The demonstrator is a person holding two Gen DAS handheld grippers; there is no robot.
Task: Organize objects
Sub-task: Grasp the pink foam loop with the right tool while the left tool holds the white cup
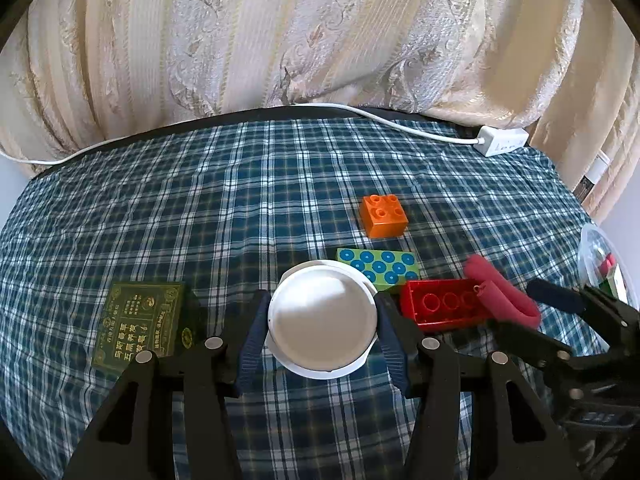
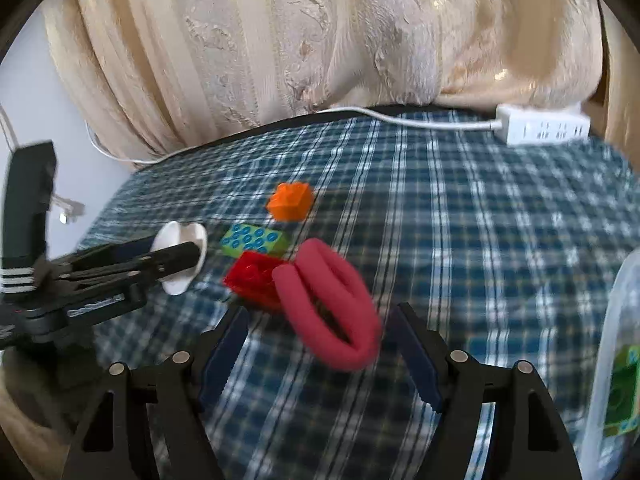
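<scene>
White round lid [image 1: 323, 322] is sitting between the left gripper [image 1: 320, 328] fingers, both blue pads touching its rim; judged clenched on it, lid tipped up toward the camera. In the right wrist view the same lid [image 2: 182, 258] is showing edge-on in the left gripper [image 2: 176, 256], above the plaid cloth [image 1: 200, 200].

Right gripper [image 2: 320, 344] is standing released, jaws wide, with the folded pink foam tube [image 2: 332, 308] lying between and just ahead of them. No contact with the pads visible; that view is motion-blurred, so the gap is uncertain. The tube [image 1: 500, 292] is resting against the red brick [image 1: 444, 306].

Outward: green brick with blue dots [image 1: 380, 266] just behind the red one, orange brick [image 1: 383, 216] farther back, apart. Green printed box [image 1: 140, 324] just left of the left gripper. Clear container [image 2: 616, 360] at the right edge is already holding a green piece. White power strip [image 2: 544, 125] and cable at the far table edge, curtain [image 1: 280, 32] behind.

Risks, as judgement:
- Grip on the lid is on a thin curved rim; a tilt or jolt could be letting it pivot or slip out.
- The foam is soft and springy; closing off-centre could be squeezing it sideways or catching only one limb of the fold.
- Closing low could be snagging the cloth or nudging the red brick.
- The two grippers are working near each other; a crossing path could be knocking them together.
</scene>
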